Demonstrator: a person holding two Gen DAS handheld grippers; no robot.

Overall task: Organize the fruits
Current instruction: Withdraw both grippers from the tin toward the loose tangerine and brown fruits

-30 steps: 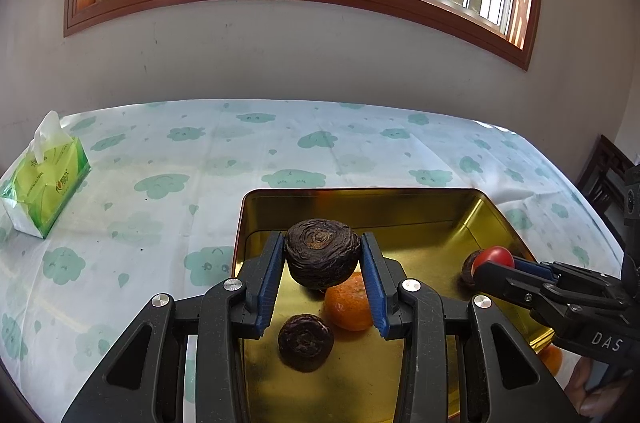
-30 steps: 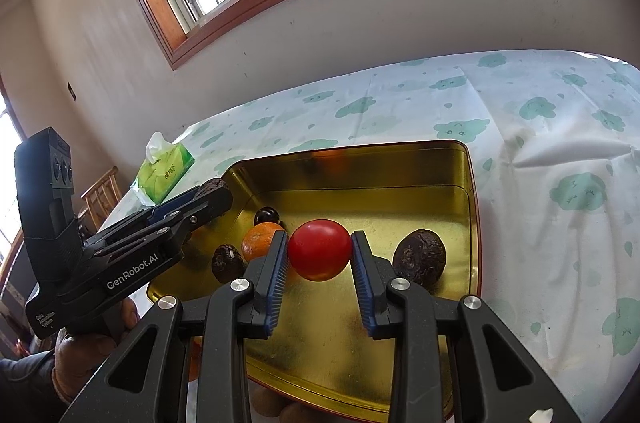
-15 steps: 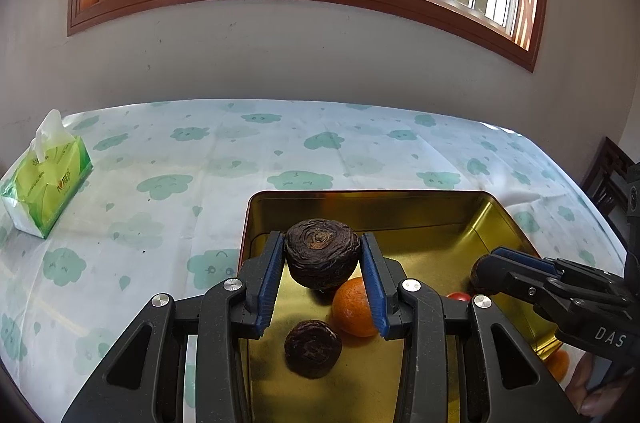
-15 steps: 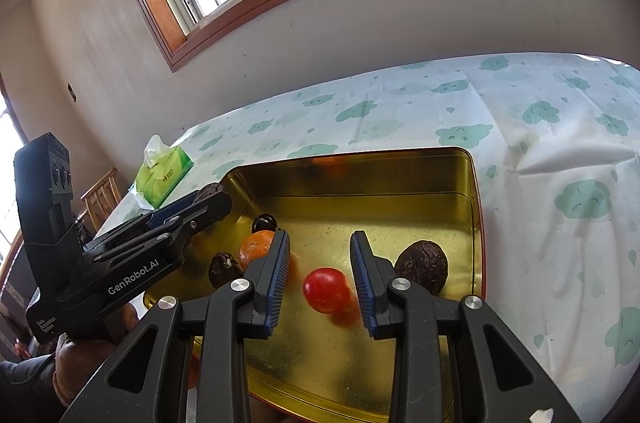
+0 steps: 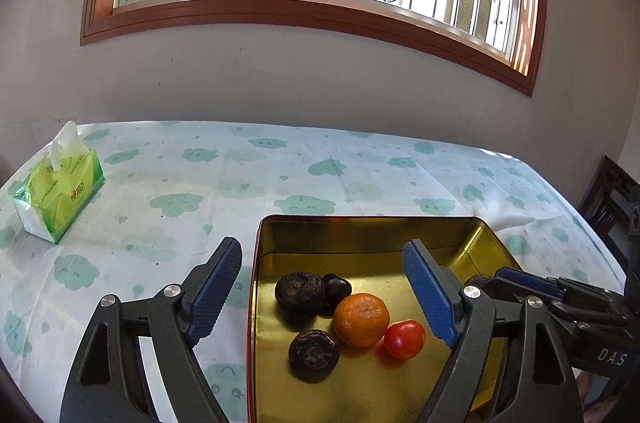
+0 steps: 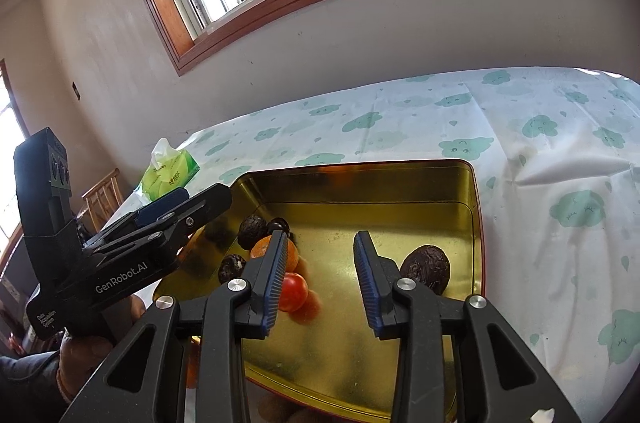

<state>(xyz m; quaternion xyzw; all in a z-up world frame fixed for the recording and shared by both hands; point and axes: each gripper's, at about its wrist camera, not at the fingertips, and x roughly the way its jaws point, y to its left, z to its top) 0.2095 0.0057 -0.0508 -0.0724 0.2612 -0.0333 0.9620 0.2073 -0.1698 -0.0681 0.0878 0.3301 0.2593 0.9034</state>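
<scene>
A gold metal tray (image 5: 360,235) (image 6: 400,183) sits on the cloud-print tablecloth. In it lie a wrinkled dark fruit (image 5: 300,294) (image 6: 252,225), a second one (image 5: 314,355) (image 6: 231,266), a small dark chestnut-like fruit (image 5: 338,289) (image 6: 279,224), an orange (image 5: 361,319) (image 6: 260,248) and a red tomato (image 5: 404,339) (image 6: 294,291). Another wrinkled dark fruit (image 6: 426,267) lies at the tray's right side. My left gripper (image 5: 328,291) is open and empty above the tray's left part. My right gripper (image 6: 320,279) is open and empty over the tray, the tomato beside its left finger.
A green tissue pack (image 5: 56,195) (image 6: 170,175) lies on the table at the far left. A wall with a barred window stands behind the table. A wooden chair (image 5: 612,199) is off the right edge, another (image 6: 102,199) off the left.
My left gripper has opened and let the wrinkled dark fruit fall into the tray beside the chestnut. My right gripper let go of the tomato earlier; it now rests next to the orange.
</scene>
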